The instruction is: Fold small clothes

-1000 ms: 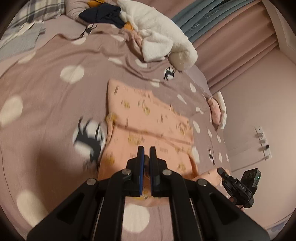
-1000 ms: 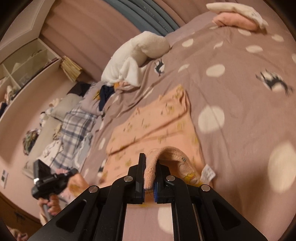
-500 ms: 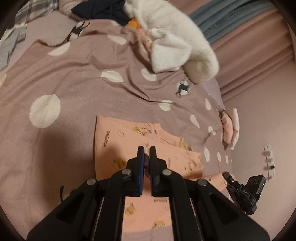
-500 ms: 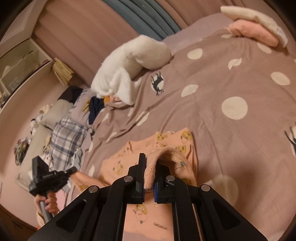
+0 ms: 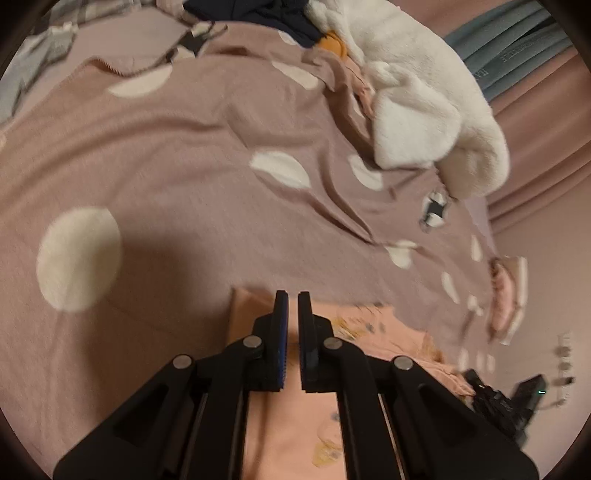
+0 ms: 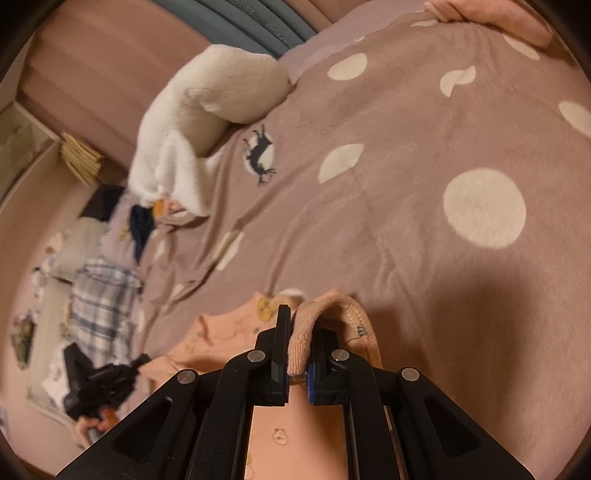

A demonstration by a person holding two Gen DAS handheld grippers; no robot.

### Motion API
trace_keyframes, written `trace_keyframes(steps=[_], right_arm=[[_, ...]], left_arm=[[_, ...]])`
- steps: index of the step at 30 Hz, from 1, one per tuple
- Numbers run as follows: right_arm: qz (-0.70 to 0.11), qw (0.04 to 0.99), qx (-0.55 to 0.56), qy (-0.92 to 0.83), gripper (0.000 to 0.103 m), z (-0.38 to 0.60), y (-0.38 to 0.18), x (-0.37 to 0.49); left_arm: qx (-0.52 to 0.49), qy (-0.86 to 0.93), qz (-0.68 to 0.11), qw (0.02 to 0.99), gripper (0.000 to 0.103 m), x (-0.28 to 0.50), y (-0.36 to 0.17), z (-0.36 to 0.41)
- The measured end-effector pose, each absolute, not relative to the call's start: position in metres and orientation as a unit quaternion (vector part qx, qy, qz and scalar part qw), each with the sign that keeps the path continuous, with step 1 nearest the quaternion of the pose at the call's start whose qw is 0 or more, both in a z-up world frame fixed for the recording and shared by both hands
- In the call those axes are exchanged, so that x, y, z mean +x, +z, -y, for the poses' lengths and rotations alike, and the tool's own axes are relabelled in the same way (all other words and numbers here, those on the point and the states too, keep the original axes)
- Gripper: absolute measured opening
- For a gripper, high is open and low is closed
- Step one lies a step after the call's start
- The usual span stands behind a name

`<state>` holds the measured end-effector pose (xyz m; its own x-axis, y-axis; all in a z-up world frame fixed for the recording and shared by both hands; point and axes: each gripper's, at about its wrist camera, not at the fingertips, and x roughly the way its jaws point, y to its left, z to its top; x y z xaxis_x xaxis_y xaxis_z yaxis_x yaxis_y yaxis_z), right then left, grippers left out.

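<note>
A small peach garment [image 5: 373,332] with yellow prints lies on the dotted mauve blanket [image 5: 184,184]. My left gripper [image 5: 289,299] is shut on its near edge, over the garment's far edge. In the right wrist view my right gripper [image 6: 295,314] is shut on the ribbed peach waistband [image 6: 301,339], which arches up to the right of the fingers. The garment [image 6: 221,332] spreads below and left of it. Each gripper shows small in the other's view, the right one [image 5: 506,402] and the left one [image 6: 99,384].
A white fluffy blanket [image 5: 424,103] and dark clothes [image 5: 258,14] lie at the bed's far end. Folded pink and white cloths [image 5: 506,299] sit at the right edge. A plaid cloth [image 6: 99,306] and shelves [image 6: 22,147] are left of the bed. Curtains [image 5: 535,92] hang behind.
Both grippers have carried the garment's near edge forward over the rest of it. More bare blanket and less of the garment shows ahead of the fingers now.
</note>
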<state>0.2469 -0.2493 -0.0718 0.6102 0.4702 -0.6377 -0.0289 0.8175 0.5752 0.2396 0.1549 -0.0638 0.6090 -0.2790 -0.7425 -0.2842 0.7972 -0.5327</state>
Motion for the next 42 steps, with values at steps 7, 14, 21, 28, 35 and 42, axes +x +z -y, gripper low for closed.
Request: trace_keyframes(steps=[7,14,21,28,35,42], right_arm=[[-0.438,0.880,0.159,0.090,0.015,0.232,-0.063,0.258],[-0.407,0.882,0.210,0.113,0.080,0.251,-0.047,0.245],[-0.402,0.888,0.125,0.186,0.082,0.192,-0.009,0.237],[-0.383,0.843,-0.030,0.376,0.082,0.076,0.004,0.254],[-0.432,0.769,-0.103,0.460,0.065,-0.026,-0.038,0.277],[-0.445,0.749,-0.188,0.454,0.005,-0.076,-0.072,0.257]], left_arm=[[-0.298,0.046,-0.441,0.845,0.003,0.240,-0.086,-0.166],[-0.293,0.039,-0.443,0.847,0.040,0.240,-0.081,-0.169],[-0.262,0.086,-0.428,0.860,0.083,0.223,-0.061,-0.179],[-0.271,0.087,-0.419,0.862,0.090,0.211,-0.054,-0.204],[-0.258,0.140,-0.409,0.864,0.090,0.199,-0.057,-0.235],[-0.299,0.158,-0.398,0.852,0.090,0.190,-0.061,-0.261]])
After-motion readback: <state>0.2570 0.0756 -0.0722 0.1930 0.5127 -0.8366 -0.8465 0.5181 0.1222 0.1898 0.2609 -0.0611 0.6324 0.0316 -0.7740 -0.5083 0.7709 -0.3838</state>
